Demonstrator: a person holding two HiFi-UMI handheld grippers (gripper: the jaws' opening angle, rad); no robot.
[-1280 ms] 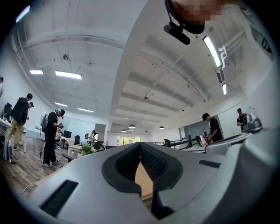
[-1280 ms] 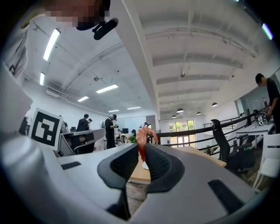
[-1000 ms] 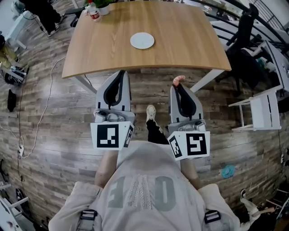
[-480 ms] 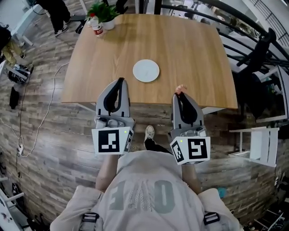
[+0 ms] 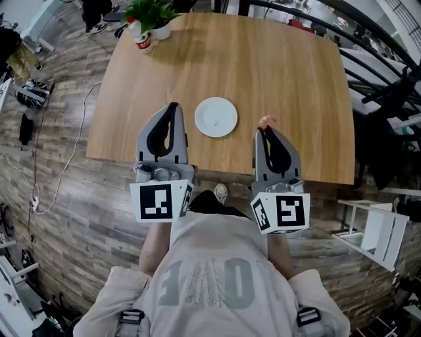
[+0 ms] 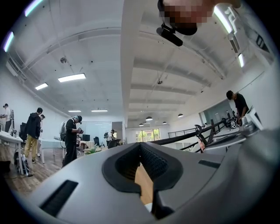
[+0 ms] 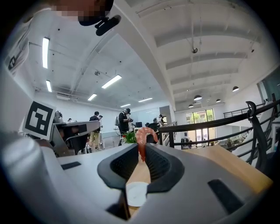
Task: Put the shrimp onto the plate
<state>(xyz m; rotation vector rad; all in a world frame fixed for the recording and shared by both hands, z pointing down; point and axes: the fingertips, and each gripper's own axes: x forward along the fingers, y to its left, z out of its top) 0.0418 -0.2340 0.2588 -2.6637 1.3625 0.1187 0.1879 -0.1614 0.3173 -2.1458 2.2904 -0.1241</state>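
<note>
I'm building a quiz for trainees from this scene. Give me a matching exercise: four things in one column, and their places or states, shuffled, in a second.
Things:
1. shrimp
2. plate
3. plant
4. left claw

Places or states:
A. shut, empty
B. far left corner of the table
C. pinched in the right claw
D. bare, on the table near its front edge

Pairs: 1-C; 2-D; 3-B; 4-A

Pink shrimp (image 7: 142,140); white plate (image 5: 216,117); tan table (image 5: 289,79)
</note>
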